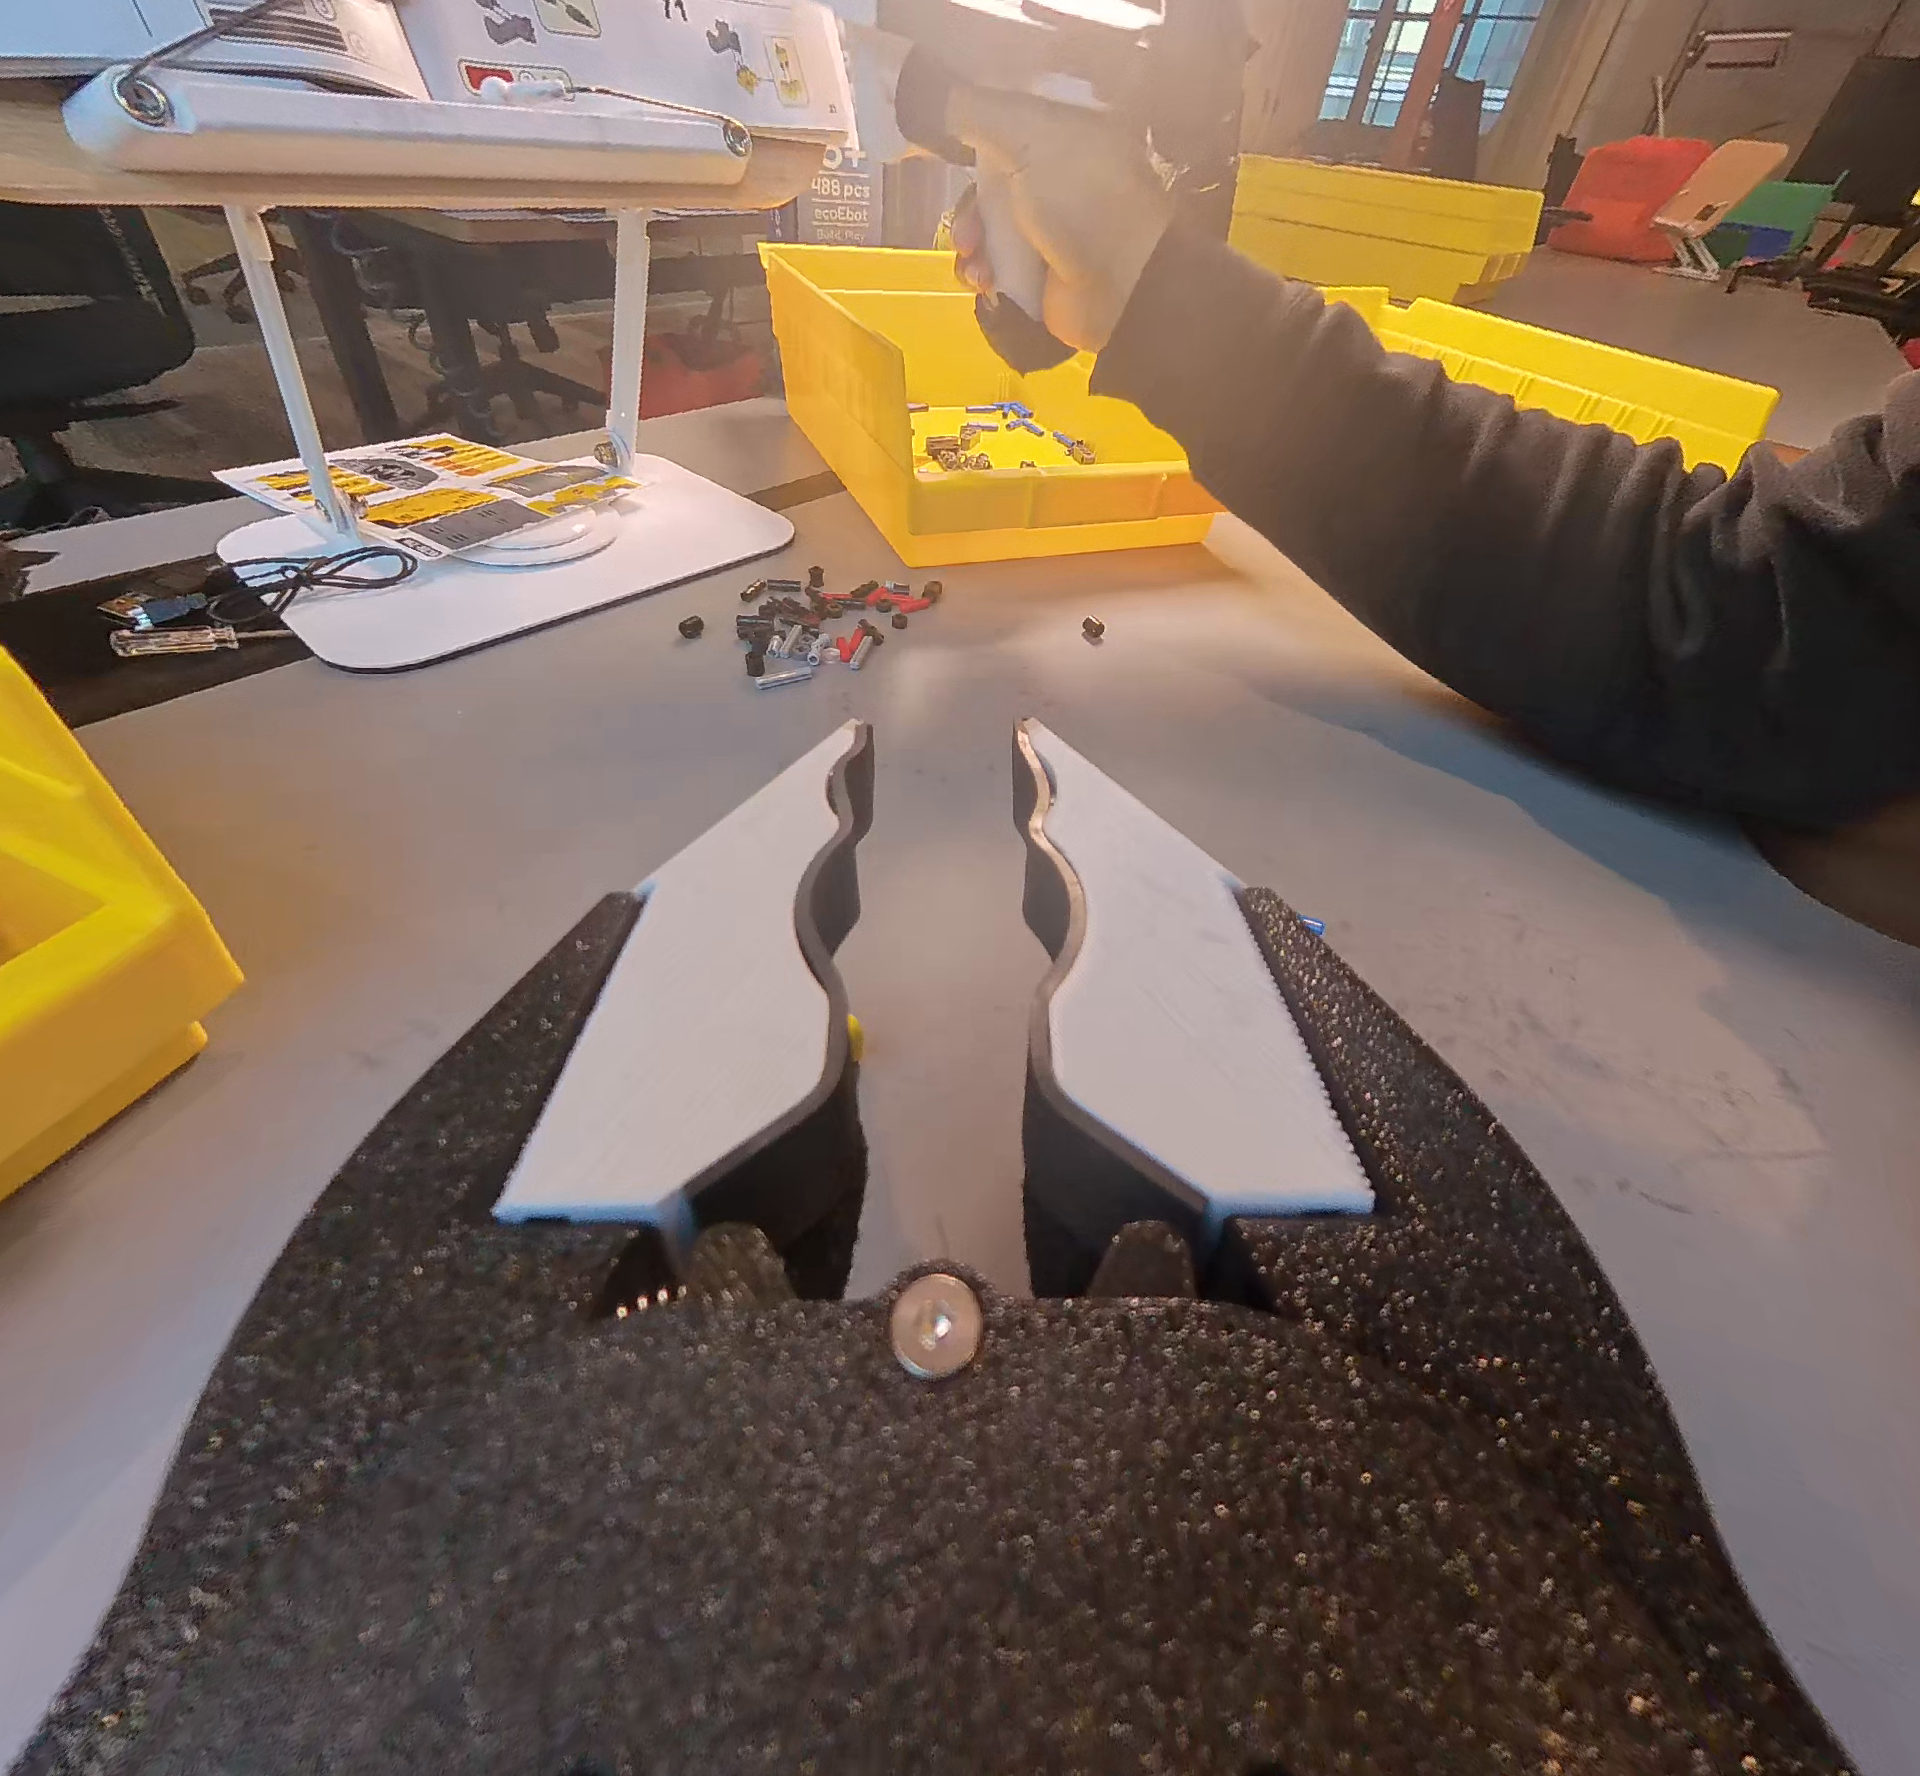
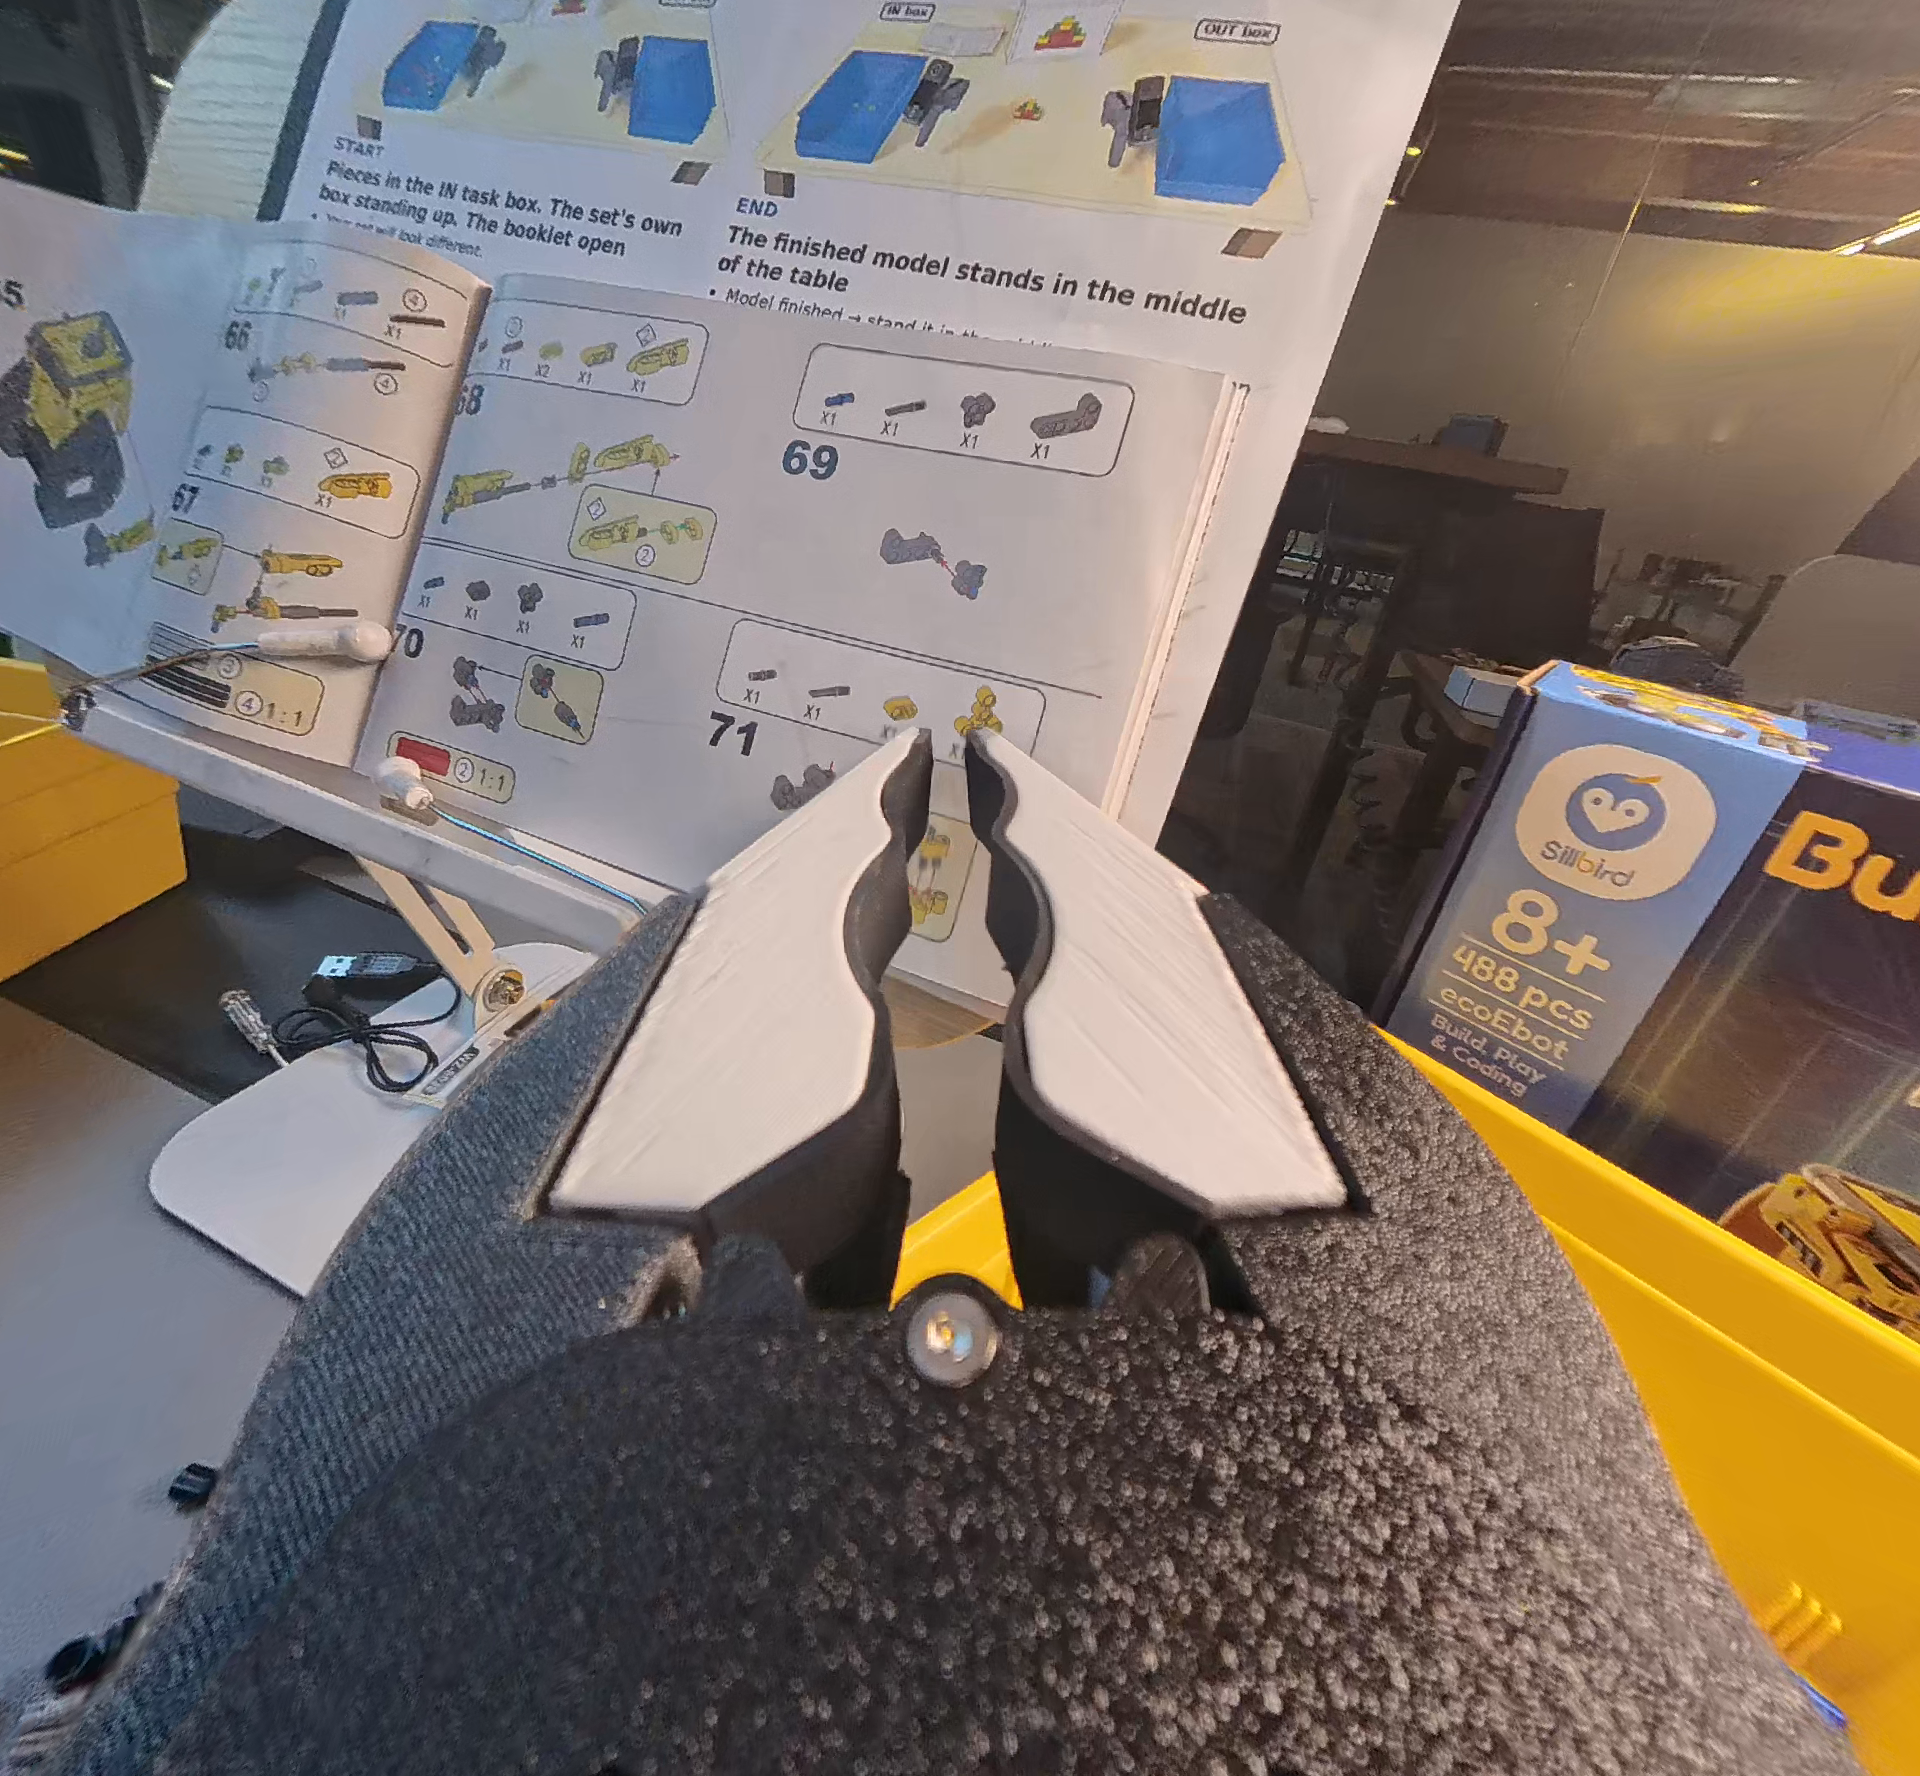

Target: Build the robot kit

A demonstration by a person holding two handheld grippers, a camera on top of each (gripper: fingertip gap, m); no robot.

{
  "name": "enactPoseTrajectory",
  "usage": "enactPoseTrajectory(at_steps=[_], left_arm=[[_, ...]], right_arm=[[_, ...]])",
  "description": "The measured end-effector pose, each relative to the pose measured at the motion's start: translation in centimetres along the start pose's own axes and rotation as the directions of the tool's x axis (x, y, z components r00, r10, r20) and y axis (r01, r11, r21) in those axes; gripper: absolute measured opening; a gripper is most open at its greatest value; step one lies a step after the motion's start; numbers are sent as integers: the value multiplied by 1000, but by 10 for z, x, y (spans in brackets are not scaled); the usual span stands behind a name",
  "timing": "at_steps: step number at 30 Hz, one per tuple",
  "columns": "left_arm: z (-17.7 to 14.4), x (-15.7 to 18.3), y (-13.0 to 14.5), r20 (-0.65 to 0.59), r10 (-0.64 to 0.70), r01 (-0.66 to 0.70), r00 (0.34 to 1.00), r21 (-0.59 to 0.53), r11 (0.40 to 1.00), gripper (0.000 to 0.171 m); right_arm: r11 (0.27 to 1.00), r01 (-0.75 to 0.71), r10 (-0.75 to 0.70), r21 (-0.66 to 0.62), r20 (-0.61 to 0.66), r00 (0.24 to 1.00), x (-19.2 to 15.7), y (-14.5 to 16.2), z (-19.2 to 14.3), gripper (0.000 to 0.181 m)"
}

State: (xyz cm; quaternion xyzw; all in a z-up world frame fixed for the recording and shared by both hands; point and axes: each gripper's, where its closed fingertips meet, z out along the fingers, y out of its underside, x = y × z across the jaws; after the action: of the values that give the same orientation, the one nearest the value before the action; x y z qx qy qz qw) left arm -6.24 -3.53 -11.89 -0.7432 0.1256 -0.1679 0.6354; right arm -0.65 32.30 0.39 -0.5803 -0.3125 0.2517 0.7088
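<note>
Meanwhile the left gripper (image 1: 942, 739) hovered parted and empty over the grey table (image 1: 1351, 1051), short of the scattered small pieces (image 1: 821, 625) — the right gripper (image 2: 948, 739), nearly closed on nothing, pointed at the open booklet (image 2: 644, 521).

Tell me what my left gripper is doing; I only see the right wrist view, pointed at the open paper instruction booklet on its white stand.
Observer: The left gripper is open and empty, over bare grey table.
Operator: Any loose parts near it?
Observer: Yes, a small pile of black, red and grey plastic pins lies on the table just ahead of its tips.
Operator: And inside the yellow bin?
Observer: The yellow plastic bin holds a few small blue and grey pieces.
</note>
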Motion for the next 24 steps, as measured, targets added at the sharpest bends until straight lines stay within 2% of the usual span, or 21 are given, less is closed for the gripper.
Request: enactPoseTrajectory(at_steps=[3,7,10,12,14,16,19,21,24], left_arm=[[1,-1,1,5,3,-3,1000,-10,1000,25],[3,-4,2,22,11,-11,1000,-17,1000,25],[2,-2,2,28,33,-32,999,-19,999,24],[1,1,2,23,53,-53,998,-23,998,24],[-1,6,-5,15,72,-72,997,-11,997,23],[-9,9,-22,14,103,-103,995,10,995,23],[-48,-10,-78,127,205,-214,970,59,975,23],[-91,-48,-106,251,251,-254,935,-18,967,28],[-169,-127,-119,420,242,-176,875,-190,966,28]], right_arm=[[997,-45,43,63,35,998,-8,-27,-9,6],[981,-97,68,171,169,983,-41,-86,-32,7],[981,-90,38,171,284,958,-72,-116,-55,8],[984,-98,38,148,366,930,-93,-125,-79,10],[989,-99,45,106,422,905,-108,-119,-107,11],[997,-71,43,45,452,891,-118,-99,-136,12],[997,-13,44,-70,470,881,-125,-58,-175,13],[992,6,57,-130,474,879,-124,-37,-200,14],[984,13,75,-176,485,871,-122,-22,-235,13]])
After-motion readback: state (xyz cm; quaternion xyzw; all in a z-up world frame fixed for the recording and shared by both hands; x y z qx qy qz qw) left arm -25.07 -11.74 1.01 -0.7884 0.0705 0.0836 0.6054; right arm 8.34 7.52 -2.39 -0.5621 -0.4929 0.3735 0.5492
